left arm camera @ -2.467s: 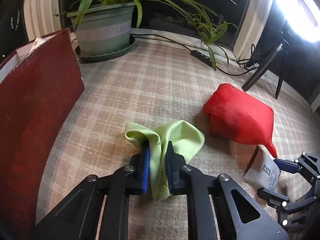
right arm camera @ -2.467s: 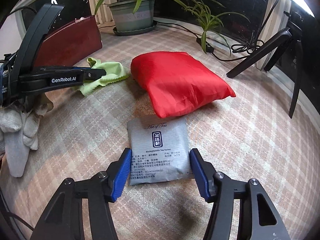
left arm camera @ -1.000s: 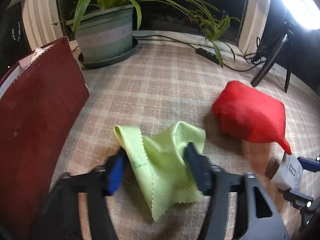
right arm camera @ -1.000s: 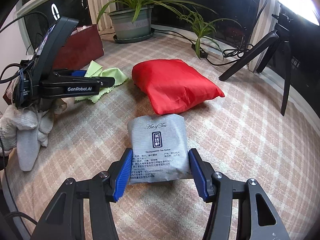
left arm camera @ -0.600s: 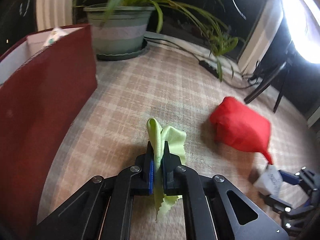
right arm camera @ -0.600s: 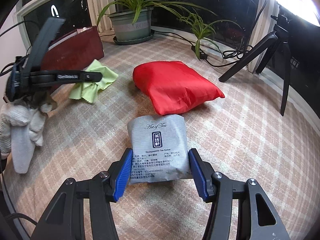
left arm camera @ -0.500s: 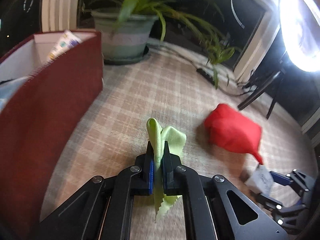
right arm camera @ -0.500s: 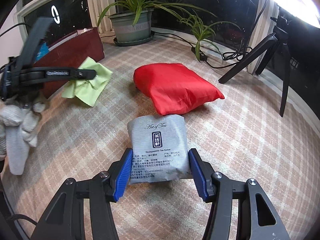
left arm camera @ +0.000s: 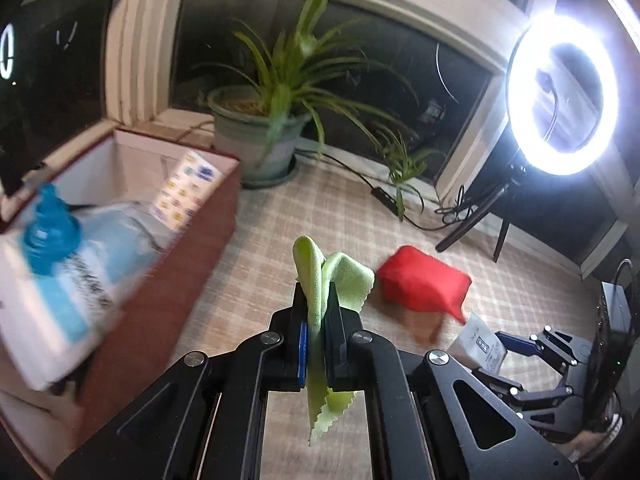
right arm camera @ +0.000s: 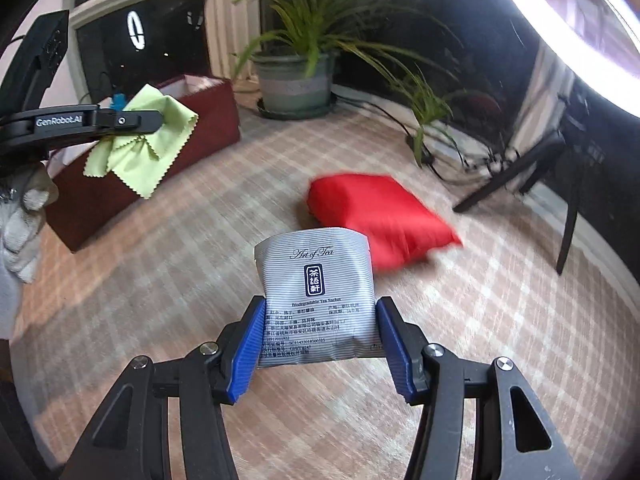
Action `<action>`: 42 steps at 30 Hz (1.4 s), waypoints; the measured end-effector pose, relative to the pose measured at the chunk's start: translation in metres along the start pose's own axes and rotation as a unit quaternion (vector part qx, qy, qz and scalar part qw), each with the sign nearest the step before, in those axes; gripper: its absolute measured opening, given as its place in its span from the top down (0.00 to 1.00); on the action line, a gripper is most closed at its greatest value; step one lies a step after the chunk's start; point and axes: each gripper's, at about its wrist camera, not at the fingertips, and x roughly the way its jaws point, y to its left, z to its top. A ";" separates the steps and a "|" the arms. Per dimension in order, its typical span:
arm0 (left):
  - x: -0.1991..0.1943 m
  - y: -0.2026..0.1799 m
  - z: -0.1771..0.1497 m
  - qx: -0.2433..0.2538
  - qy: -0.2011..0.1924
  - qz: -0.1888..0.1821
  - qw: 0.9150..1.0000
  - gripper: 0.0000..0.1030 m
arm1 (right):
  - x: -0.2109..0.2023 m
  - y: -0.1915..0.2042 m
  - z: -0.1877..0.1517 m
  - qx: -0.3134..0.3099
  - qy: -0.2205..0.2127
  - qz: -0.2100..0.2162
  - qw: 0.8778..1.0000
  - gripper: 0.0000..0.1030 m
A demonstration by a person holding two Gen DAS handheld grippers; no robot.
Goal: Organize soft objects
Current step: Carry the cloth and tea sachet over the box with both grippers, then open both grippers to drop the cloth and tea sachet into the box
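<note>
Left gripper (left arm camera: pixel 316 320) pinched the lime-green zigzag-edged cloth (left arm camera: pixel 320 280) aloft beside the dark red box (right arm camera: pixel 192 120); right gripper (right arm camera: pixel 320 332) clamped the silver striped tea sachet (right arm camera: pixel 316 288) above the checked tablecloth (right arm camera: pixel 500 300).

The silver sachet (right arm camera: pixel 316 292) reads "Art of Tea" in script near its top. Below that sits a dark blue upright label with three white Chinese characters, then the line "Biodegradable Tea Sachet". Further rows of small Chinese print and a long number follow, too fine to read. The left gripper (right arm camera: pixel 158 120) bears "GenRobot.AI" in white along its black side.
</note>
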 end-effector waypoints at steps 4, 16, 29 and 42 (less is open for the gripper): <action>-0.028 0.023 0.012 -0.012 -0.011 0.014 1.000 0.95 | -0.007 0.015 0.017 -0.016 -0.018 0.012 1.000 0.50; -0.069 0.093 0.029 -0.050 -0.020 0.084 0.995 0.95 | -0.001 0.083 0.126 -0.079 -0.078 0.080 0.991 0.50; -0.062 0.117 0.029 -0.060 -0.010 0.110 0.992 0.95 | 0.064 0.165 0.208 -0.108 -0.055 0.138 0.983 0.50; -0.074 0.118 0.031 -0.065 -0.018 0.108 0.992 0.60 | 0.083 0.177 0.224 -0.094 -0.042 0.153 0.983 0.32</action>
